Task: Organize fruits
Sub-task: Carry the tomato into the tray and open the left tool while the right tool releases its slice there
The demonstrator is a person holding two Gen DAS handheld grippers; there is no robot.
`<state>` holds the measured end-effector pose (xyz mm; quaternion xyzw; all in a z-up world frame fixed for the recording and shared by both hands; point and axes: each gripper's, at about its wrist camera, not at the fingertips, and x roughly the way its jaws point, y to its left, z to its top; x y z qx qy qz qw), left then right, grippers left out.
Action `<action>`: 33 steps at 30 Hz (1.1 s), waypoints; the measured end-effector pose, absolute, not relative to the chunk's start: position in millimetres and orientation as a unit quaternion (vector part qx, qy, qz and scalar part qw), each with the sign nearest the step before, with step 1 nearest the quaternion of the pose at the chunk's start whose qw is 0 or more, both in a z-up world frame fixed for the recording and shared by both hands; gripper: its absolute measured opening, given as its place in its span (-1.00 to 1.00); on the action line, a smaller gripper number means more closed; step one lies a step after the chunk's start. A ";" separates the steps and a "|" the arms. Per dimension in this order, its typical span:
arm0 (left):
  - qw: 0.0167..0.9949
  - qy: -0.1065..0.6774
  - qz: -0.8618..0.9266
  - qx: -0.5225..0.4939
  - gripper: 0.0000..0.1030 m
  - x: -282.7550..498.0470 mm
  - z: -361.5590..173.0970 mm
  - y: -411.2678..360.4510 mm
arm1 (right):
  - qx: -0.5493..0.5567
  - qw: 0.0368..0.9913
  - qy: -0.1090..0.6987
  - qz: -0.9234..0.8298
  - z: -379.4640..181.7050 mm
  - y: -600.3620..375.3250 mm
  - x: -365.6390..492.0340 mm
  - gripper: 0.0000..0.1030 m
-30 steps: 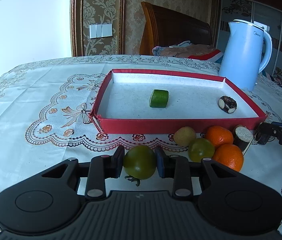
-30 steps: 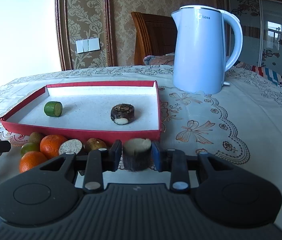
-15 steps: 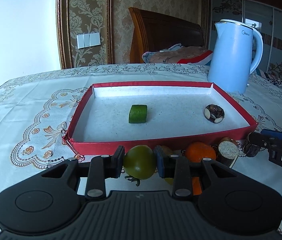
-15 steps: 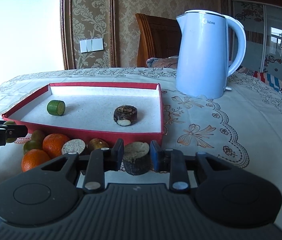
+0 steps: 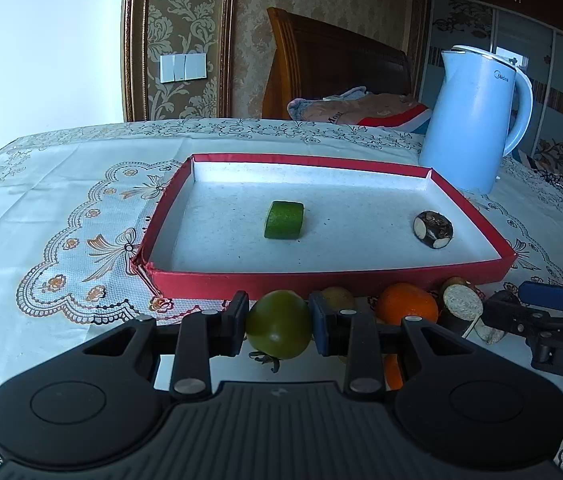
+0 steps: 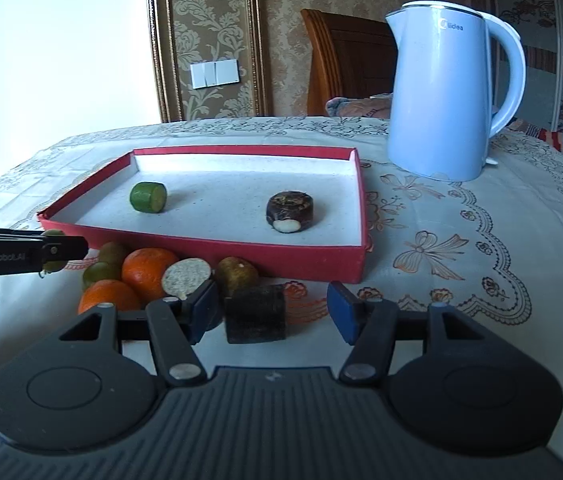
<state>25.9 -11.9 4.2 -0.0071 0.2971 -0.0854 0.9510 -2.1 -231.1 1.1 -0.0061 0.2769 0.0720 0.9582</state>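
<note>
My left gripper (image 5: 279, 322) is shut on a green tomato (image 5: 279, 328), held just in front of the red tray (image 5: 321, 280). Inside the tray lie a green cucumber chunk (image 5: 284, 220) and a dark round chunk (image 5: 433, 230). My right gripper (image 6: 271, 308) has its jaws opening. A dark cylindrical chunk (image 6: 255, 314) rests on the tablecloth between them, and neither pad presses on it. Oranges (image 6: 147, 270), a cut pale-faced piece (image 6: 185, 276) and a brownish fruit (image 6: 237, 274) are piled before the tray's front wall. The left gripper (image 6: 61, 250) shows at the left edge of the right wrist view.
A pale blue electric kettle (image 6: 441, 100) stands on the tablecloth to the right of the tray's far corner. A wooden chair (image 5: 333, 64) with bundled cloth sits behind the table. Bare embroidered cloth (image 6: 461, 248) lies right of the tray.
The right gripper's jaws have spread apart and let go of the dark chunk, which now rests on the cloth. The left gripper still grips the green tomato, a little nearer the tray.
</note>
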 end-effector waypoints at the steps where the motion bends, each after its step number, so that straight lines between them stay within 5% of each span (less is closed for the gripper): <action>1: 0.950 0.299 -0.086 -0.009 -0.38 26.6 4.0 -11.5 | -0.004 0.958 0.276 0.071 0.7 -231.2 -2.6 0.13; 3: 0.950 0.300 -0.086 -0.009 -0.38 26.7 3.6 -11.3 | -0.008 0.956 0.284 0.071 -1.1 -230.0 0.6 0.09; 6: 0.951 0.297 -0.085 -0.009 -0.38 25.2 4.1 -10.5 | -0.009 0.952 0.296 0.077 -5.2 -228.5 2.8 -0.34; 11: 0.950 0.300 -0.087 -0.007 -0.38 25.3 2.8 -11.3 | -0.018 0.945 0.315 0.090 -8.8 -228.5 -1.0 -0.39; 12: 0.950 0.300 -0.088 -0.006 -0.38 25.2 2.6 -11.9 | -0.020 0.946 0.312 0.091 -9.1 -228.3 -3.8 -0.27; 13: 0.950 0.300 -0.088 -0.004 -0.38 25.3 2.5 -12.4 | -0.016 0.947 0.307 0.090 -8.1 -229.8 -6.9 0.11; 15: 0.951 0.298 -0.087 -0.002 -0.38 24.6 2.5 -13.0 | -0.008 0.952 0.294 0.089 -5.3 -233.5 -13.3 0.58; 17: 0.951 0.296 -0.087 -0.001 -0.38 24.0 2.4 -13.2 | -0.013 0.954 0.289 0.083 -4.6 -235.0 -18.1 0.57; 20: 0.951 0.297 -0.088 0.000 -0.38 24.4 2.1 -13.3 | -0.026 0.950 0.299 0.089 -6.9 -233.2 -17.5 0.19; 22: 0.951 0.295 -0.088 0.001 -0.38 23.6 2.1 -13.3 | -0.026 0.947 0.307 0.090 -8.4 -232.9 -15.2 -0.40; 33: 0.953 0.288 -0.089 0.027 -0.38 21.4 0.5 -22.2 | -0.030 0.961 0.266 0.068 2.0 -230.5 -23.7 -0.44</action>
